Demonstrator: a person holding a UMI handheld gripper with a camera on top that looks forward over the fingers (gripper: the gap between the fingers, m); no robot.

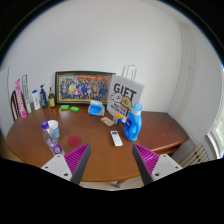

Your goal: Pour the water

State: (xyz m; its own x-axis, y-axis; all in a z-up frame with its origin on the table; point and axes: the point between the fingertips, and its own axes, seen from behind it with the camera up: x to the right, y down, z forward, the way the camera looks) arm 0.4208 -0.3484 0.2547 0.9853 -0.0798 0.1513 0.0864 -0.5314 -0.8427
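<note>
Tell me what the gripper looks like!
The gripper has two grey fingers. Each finger has a bright pink, ridged pad on its inner side. The pads narrow toward the tips. No cables, markings or sleeve show.

Blue bottle [135, 119] upright on table, clear capped bottle [52, 133] apart.

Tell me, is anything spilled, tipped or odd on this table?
Nothing stands out. The round brown wooden table shows no spill, the clear plastic bottle and the white paper gift bag stand upright, and the claw is open and empty.
</note>
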